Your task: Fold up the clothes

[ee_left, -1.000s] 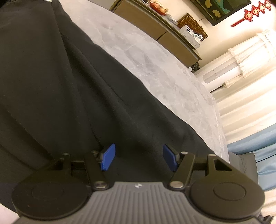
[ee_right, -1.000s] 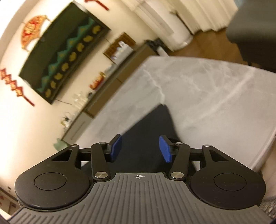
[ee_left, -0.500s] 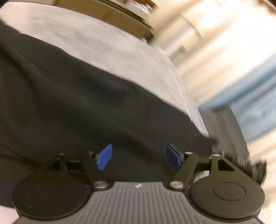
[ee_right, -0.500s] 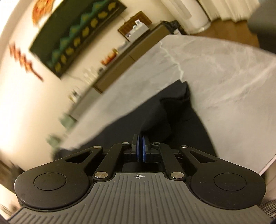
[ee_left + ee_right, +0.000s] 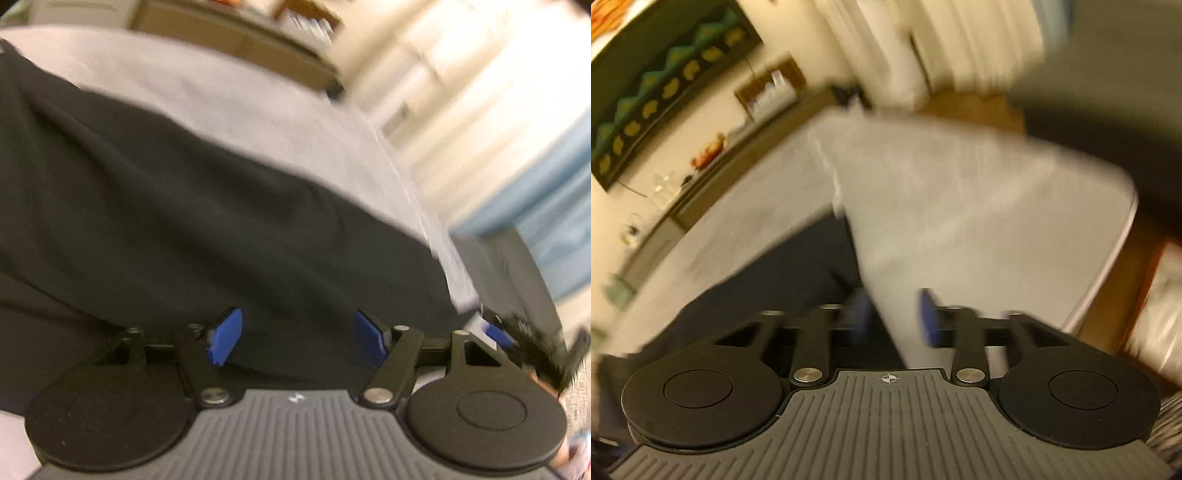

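Two hand-held grippers, left gripper (image 5: 297, 341) and right gripper (image 5: 894, 319), are seen with fingers spread and empty over the soft, limp black fabric garment (image 5: 166, 206) draped on the grey marble-patterned table (image 5: 960, 206), best pinched at an edge.

Holding left gripper (image 5: 297, 341) with blue pads spread wide; holding right gripper (image 5: 894, 317) likewise parted, gripping nothing.
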The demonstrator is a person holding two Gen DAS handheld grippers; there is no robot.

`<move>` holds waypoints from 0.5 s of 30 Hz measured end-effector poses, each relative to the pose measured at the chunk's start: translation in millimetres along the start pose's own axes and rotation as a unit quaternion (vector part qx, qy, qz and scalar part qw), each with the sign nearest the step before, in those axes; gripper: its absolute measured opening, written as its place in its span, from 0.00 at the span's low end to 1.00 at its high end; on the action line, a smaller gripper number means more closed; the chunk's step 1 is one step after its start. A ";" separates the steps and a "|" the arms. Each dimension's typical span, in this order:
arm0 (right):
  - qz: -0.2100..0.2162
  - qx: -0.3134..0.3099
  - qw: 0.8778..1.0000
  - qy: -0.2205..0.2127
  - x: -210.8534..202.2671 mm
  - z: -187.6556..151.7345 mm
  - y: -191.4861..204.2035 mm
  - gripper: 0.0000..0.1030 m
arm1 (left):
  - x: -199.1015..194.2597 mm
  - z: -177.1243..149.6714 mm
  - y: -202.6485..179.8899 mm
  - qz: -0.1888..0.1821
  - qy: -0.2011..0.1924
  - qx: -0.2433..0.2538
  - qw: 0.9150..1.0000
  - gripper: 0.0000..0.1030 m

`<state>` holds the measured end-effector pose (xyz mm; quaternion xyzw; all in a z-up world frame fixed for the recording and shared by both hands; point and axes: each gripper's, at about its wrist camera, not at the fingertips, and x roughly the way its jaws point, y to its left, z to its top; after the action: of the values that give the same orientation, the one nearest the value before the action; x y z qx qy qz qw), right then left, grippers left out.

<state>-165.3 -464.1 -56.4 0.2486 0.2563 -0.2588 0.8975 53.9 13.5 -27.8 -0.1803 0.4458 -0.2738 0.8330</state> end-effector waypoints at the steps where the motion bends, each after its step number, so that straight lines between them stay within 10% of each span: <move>1: 0.001 -0.029 0.999 -0.023 -7.5 -0.3 14.4 0.54 | -19.6 7.9 17.1 0.008 -0.024 -0.020 0.999 0.67; 7: 0.055 -0.178 0.980 -0.074 -30.8 -18.0 101.3 0.69 | -115.2 20.4 147.2 0.115 -0.113 -0.167 0.973 0.67; 13: 0.178 -0.296 0.938 -0.026 -35.6 -61.0 203.9 0.74 | -191.9 9.8 277.5 0.237 -0.162 -0.307 0.907 0.65; 15: 0.214 -0.341 0.915 -0.015 -39.4 -79.8 248.5 0.74 | -211.6 0.8 303.0 0.222 -0.189 -0.336 0.896 0.63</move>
<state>-73.6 -220.1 -14.7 -0.0279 0.2565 0.0389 0.9654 48.3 381.9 -56.2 -0.3941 0.3740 0.1235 0.8304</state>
